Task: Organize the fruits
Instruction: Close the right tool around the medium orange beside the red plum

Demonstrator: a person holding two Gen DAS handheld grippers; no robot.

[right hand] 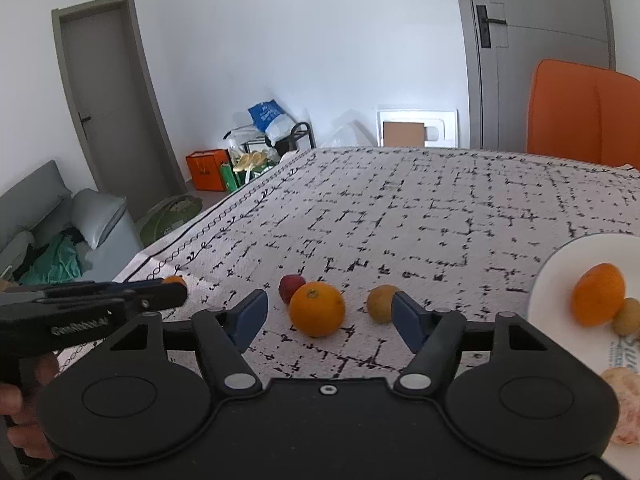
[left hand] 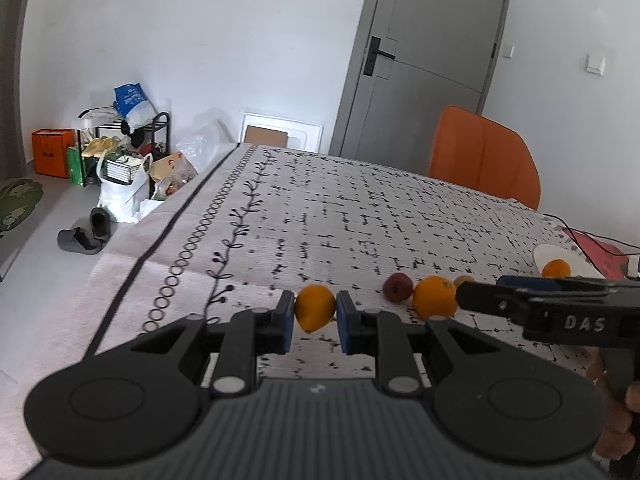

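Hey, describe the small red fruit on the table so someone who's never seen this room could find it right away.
Start at the patterned tablecloth, then find the row of loose fruit near its front edge, left of the white plate. The red fruit sits just behind and left of the big orange, apparently touching it. It is the only dark red piece; the others are orange or yellowish.

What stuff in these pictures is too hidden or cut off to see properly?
- White plate: the right wrist view's edge cuts it off, and the peeled fruit piece too.
- Small yellowish fruit: in the left wrist view the right gripper covers most of it.
- Yellow fruit held by the left gripper: in the right wrist view only a sliver shows behind that gripper.
- Print on the plate: cut off, unreadable.
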